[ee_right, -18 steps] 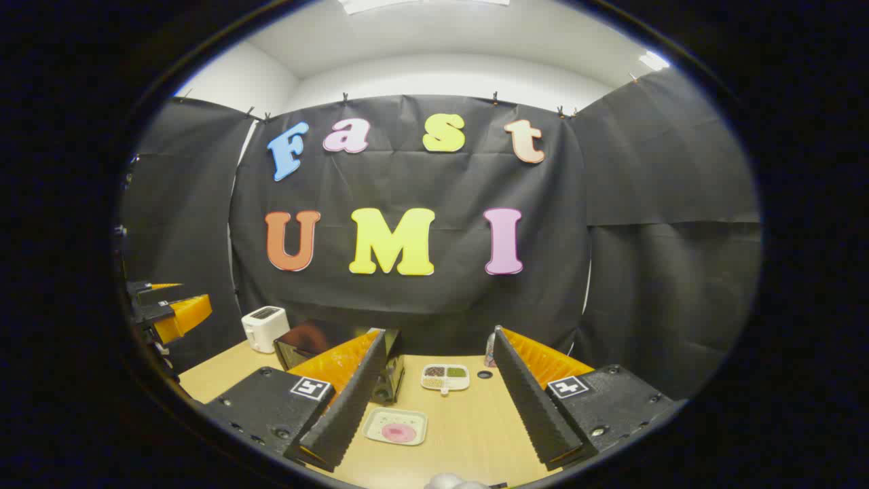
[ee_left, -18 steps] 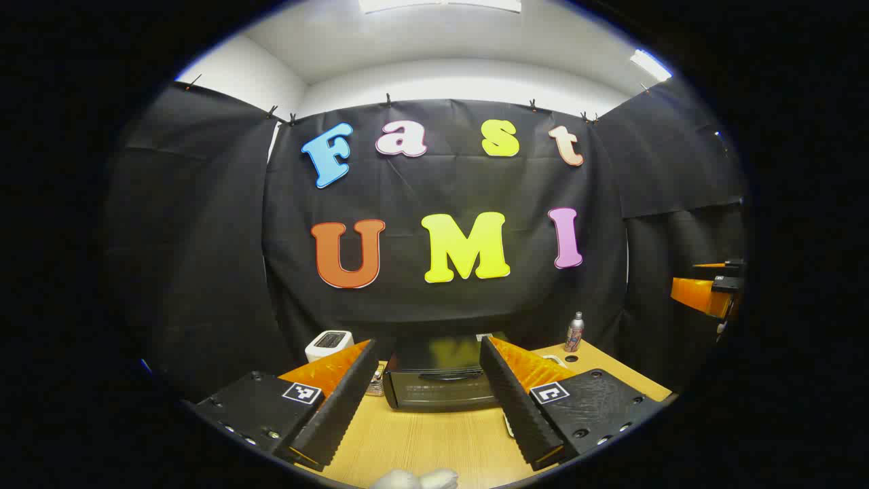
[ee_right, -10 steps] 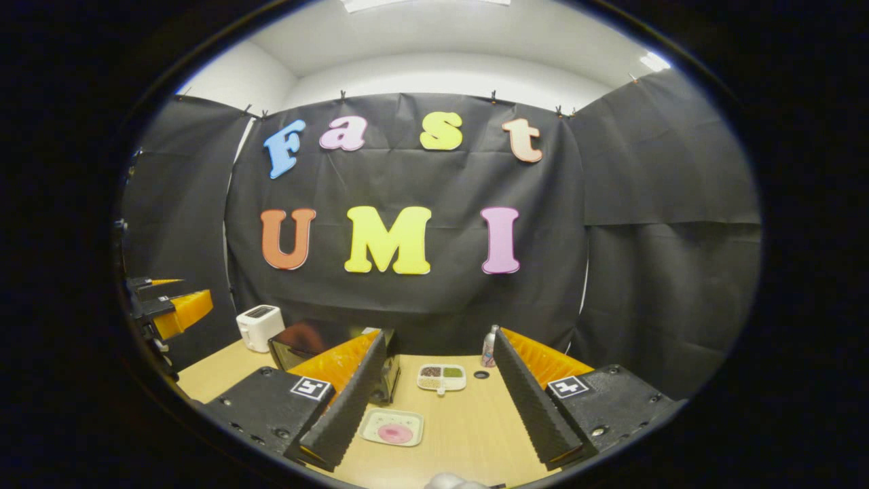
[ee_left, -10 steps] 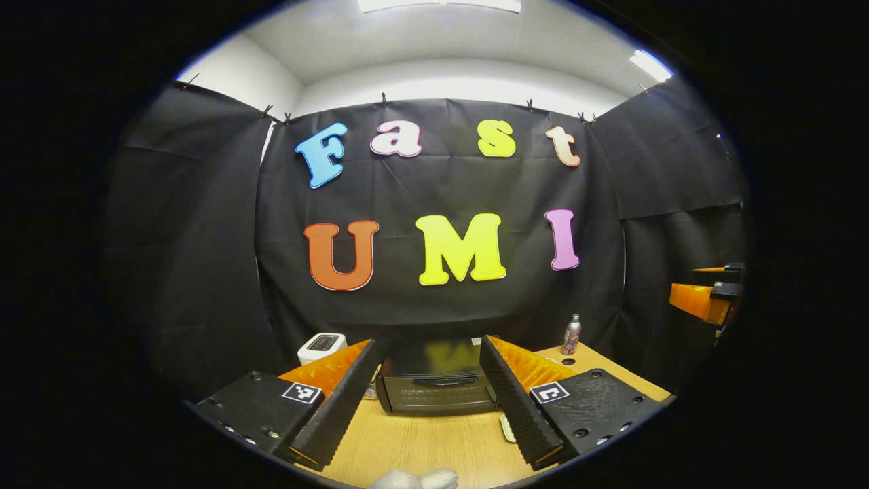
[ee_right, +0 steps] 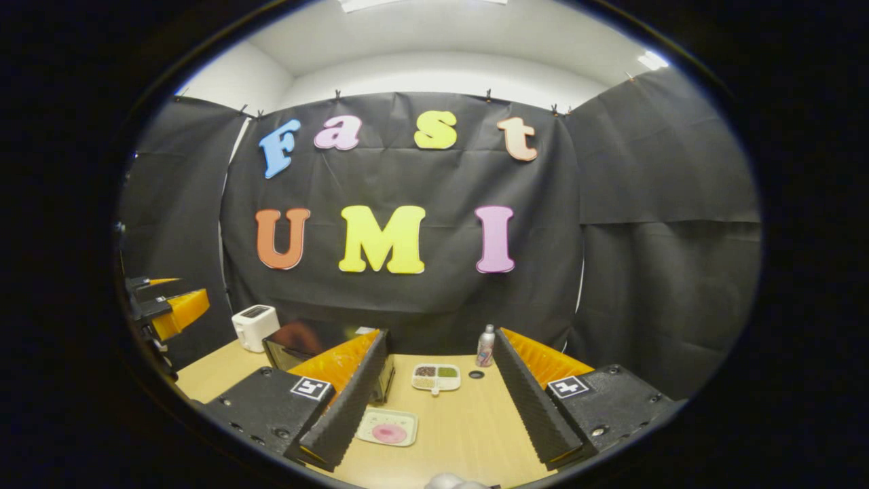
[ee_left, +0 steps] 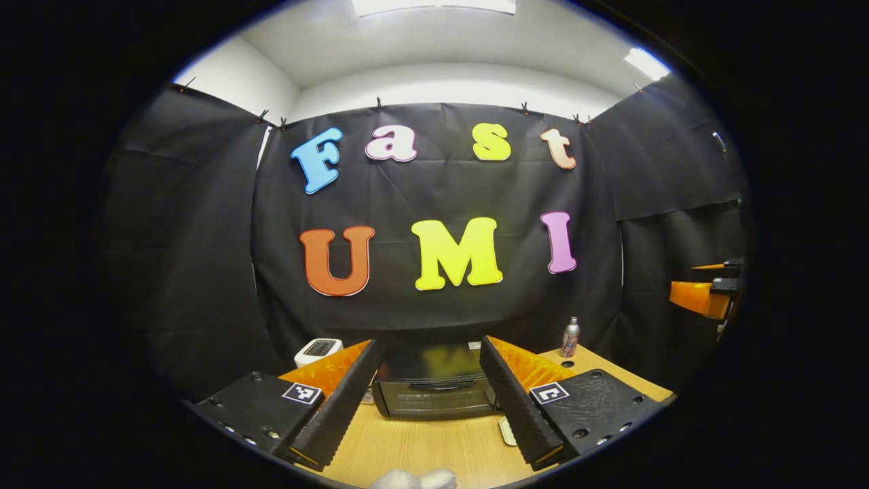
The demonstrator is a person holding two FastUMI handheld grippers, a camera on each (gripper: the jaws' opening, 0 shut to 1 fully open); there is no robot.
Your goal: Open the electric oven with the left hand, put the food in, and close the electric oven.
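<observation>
Bright ceiling panels [ee_left: 434, 5] light the booth evenly from above, so the white ceiling looks almost washed out while the black cloth walls stay dark and matte. The wooden table [ee_right: 461, 428] is well lit with only soft, faint shadows, and the glossy oven [ee_left: 434, 387] door carries a blurred reflection. Both views are sharp in the middle, and the fisheye bends straight lines strongly toward the rim, where the picture darkens.

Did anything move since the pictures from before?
Only a little. The left gripper drifted left, so the black electric oven sits more centred between its fingers. The right gripper shifted slightly too. Both stay open and empty; the oven door stays closed, and the pink food on its tray is untouched.
</observation>
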